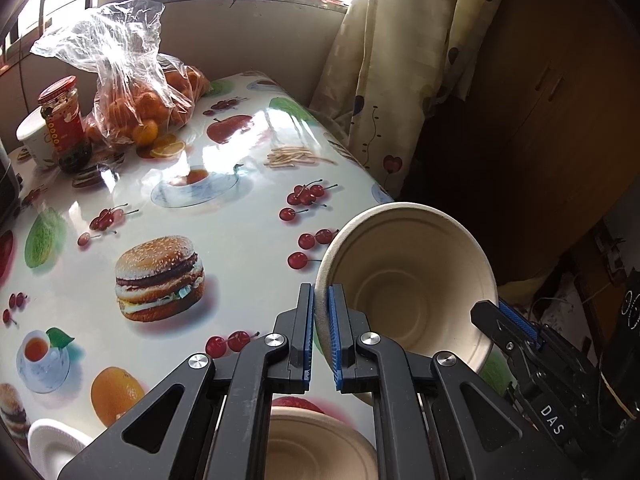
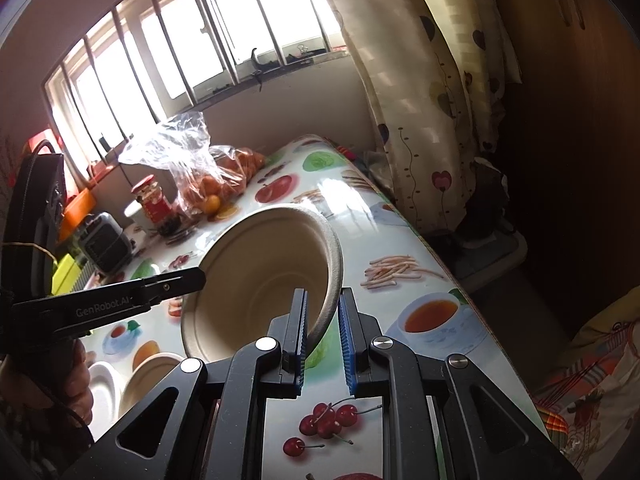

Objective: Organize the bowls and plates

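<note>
A beige paper bowl (image 1: 412, 280) is held in the air above the near right part of the bench (image 1: 240, 240), tipped on its side so its hollow faces the cameras. The left tongs (image 1: 320, 320) pinch its left rim, blue pads pressed on either side of the thin wall. The right tongs (image 2: 323, 320) pinch the opposite rim in the same way, so the bowl hangs between the two. Below the bowl, at the near edge of the bench, sits a second beige bowl (image 1: 320, 448), upright, and just to its left a white plate (image 1: 52, 444). The bench is covered with a glossy cloth printed with burgers, cherries, oranges and cups of tea. At its far left end stand a clear plastic bag of oranges (image 1: 140, 96), a jar with a red lid (image 1: 64, 120) just beside it and a white cup (image 1: 34, 140) behind the jar. A barred window (image 2: 180, 52) lights the scene from behind the bench, and a cream curtain with heart shapes (image 2: 432, 100) hangs to the right. A hand (image 2: 76, 384) grips the left tool's handle in the right wrist view.
</note>
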`<state>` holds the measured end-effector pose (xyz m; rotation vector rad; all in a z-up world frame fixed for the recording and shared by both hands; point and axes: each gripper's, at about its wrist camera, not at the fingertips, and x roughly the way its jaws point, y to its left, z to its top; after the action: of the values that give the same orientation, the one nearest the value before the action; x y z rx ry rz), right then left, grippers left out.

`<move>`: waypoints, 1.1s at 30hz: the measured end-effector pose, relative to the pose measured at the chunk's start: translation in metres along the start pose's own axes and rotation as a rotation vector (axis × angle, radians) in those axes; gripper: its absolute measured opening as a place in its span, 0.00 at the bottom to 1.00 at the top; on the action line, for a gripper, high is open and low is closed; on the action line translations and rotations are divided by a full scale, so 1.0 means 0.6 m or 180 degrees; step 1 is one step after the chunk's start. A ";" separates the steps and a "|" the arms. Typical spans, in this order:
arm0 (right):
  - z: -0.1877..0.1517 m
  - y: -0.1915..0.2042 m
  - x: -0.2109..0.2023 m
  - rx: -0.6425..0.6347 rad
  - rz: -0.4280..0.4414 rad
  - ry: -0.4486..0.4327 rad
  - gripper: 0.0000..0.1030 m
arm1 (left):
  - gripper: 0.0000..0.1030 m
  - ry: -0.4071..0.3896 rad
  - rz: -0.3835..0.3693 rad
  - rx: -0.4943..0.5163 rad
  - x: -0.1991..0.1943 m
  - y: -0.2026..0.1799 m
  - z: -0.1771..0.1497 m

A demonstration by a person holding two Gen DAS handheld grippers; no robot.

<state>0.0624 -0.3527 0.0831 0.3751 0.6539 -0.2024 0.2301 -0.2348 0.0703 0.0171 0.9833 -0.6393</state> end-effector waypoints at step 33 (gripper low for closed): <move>-0.057 0.080 -0.067 -0.0143 0.0233 -0.0074 0.15 | 0.07 -0.0232 -0.0012 -0.0162 -0.110 0.050 -0.083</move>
<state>0.0265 -0.2923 0.0967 0.3523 0.6198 -0.1220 0.1817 -0.1631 0.0852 -0.0528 0.9290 -0.6139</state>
